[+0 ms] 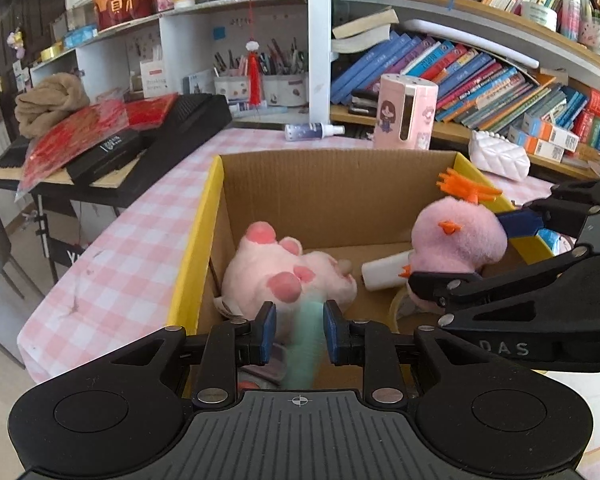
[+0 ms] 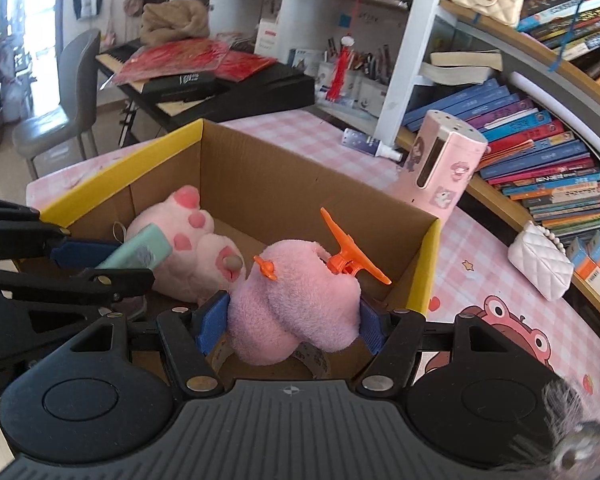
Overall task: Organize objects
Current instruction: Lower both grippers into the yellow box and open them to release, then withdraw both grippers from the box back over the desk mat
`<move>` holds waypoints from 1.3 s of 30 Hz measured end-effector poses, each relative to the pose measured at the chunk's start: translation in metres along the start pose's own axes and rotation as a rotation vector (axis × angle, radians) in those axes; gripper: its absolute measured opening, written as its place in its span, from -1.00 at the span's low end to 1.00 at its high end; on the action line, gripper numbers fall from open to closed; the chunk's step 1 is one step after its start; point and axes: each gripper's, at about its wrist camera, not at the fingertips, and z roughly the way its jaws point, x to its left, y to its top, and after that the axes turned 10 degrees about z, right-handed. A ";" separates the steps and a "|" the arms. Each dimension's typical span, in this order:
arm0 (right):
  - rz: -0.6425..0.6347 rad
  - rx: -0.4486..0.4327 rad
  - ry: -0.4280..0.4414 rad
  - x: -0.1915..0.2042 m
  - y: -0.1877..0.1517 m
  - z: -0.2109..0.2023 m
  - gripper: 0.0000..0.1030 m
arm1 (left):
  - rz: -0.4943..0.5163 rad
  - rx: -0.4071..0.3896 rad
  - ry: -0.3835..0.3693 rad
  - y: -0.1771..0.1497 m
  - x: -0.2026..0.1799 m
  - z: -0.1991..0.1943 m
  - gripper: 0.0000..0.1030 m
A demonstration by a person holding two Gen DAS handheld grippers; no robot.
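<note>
A cardboard box (image 1: 324, 184) with yellow flaps sits on the pink checked table; it also shows in the right wrist view (image 2: 260, 184). Inside lie a pink-and-white paw plush (image 1: 284, 276) (image 2: 188, 236), a white bottle (image 1: 384, 270) and a tape roll (image 1: 400, 308). My left gripper (image 1: 300, 334) hangs over the box; a blurred mint-green case (image 1: 306, 340) (image 2: 140, 252) sits between its pads, seemingly dropping. My right gripper (image 2: 288, 324) is shut on a pink chick plush (image 2: 296, 300) (image 1: 456, 236) with an orange propeller, held over the box's right side.
A pink cartoon dispenser (image 1: 406, 112) and a spray bottle (image 1: 312, 131) stand behind the box. A white quilted purse (image 1: 500, 156) lies at right. Bookshelves (image 1: 480, 76) line the back. A black keyboard (image 1: 148, 136) with red papers stands left of the table.
</note>
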 end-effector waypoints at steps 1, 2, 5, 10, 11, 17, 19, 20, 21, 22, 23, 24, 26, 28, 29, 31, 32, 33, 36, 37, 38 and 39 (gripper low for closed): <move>-0.003 0.005 0.003 0.000 0.000 0.002 0.25 | -0.007 -0.007 -0.002 0.000 0.001 -0.001 -0.46; -0.006 0.010 0.006 -0.001 0.000 0.003 0.25 | -0.016 -0.016 -0.001 0.001 0.003 -0.003 -0.39; -0.019 0.023 0.012 0.000 0.000 0.007 0.25 | -0.040 -0.048 0.006 0.002 0.006 -0.011 -0.17; -0.048 0.061 0.023 0.003 -0.001 0.015 0.25 | -0.092 -0.115 0.014 0.002 0.012 -0.027 0.11; -0.053 0.071 0.027 0.004 -0.001 0.017 0.25 | -0.102 -0.128 0.013 0.002 0.013 -0.029 0.17; -0.041 0.118 0.032 0.005 0.000 0.025 0.26 | -0.125 -0.185 0.009 0.003 0.015 -0.043 0.29; -0.037 0.123 0.026 0.006 0.000 0.025 0.26 | -0.126 -0.195 0.008 0.004 0.016 -0.045 0.30; -0.032 0.118 0.026 0.006 0.001 0.024 0.30 | -0.127 -0.199 0.010 0.004 0.016 -0.047 0.30; -0.030 0.113 0.026 0.006 0.001 0.023 0.34 | -0.127 -0.204 0.010 0.003 0.017 -0.049 0.31; -0.027 0.112 0.023 0.006 0.001 0.023 0.36 | -0.128 -0.207 0.011 0.003 0.018 -0.050 0.32; -0.023 0.108 0.018 0.007 0.001 0.022 0.41 | -0.129 -0.210 0.013 0.003 0.018 -0.051 0.35; -0.019 0.104 0.017 0.007 0.002 0.021 0.45 | -0.131 -0.212 0.015 0.003 0.019 -0.052 0.37; -0.010 0.092 0.013 0.007 0.002 0.017 0.51 | -0.132 -0.216 0.018 0.001 0.021 -0.055 0.39; -0.006 0.073 0.005 0.008 0.002 0.011 0.54 | -0.133 -0.218 0.020 -0.001 0.022 -0.057 0.40; -0.003 0.064 0.002 0.008 0.002 0.008 0.54 | -0.132 -0.219 0.022 -0.001 0.022 -0.058 0.41; 0.008 0.044 -0.004 0.009 0.002 0.001 0.54 | -0.129 -0.219 0.026 -0.004 0.023 -0.061 0.44; 0.016 0.032 -0.007 0.009 0.003 -0.003 0.54 | -0.128 -0.218 0.030 -0.005 0.023 -0.063 0.52; 0.025 0.019 -0.011 0.010 0.003 -0.007 0.54 | -0.126 -0.217 0.038 -0.006 0.024 -0.065 0.56; 0.057 -0.034 -0.028 0.012 0.001 -0.024 0.54 | -0.122 -0.212 0.069 -0.010 0.027 -0.071 0.63; 0.068 -0.056 -0.034 0.012 0.000 -0.030 0.54 | -0.123 -0.209 0.076 -0.013 0.028 -0.073 0.64; 0.079 -0.077 -0.041 0.013 -0.001 -0.037 0.54 | -0.127 -0.207 0.079 -0.015 0.030 -0.076 0.64; 0.091 -0.099 -0.047 0.014 -0.003 -0.044 0.54 | -0.130 -0.206 0.081 -0.017 0.031 -0.078 0.64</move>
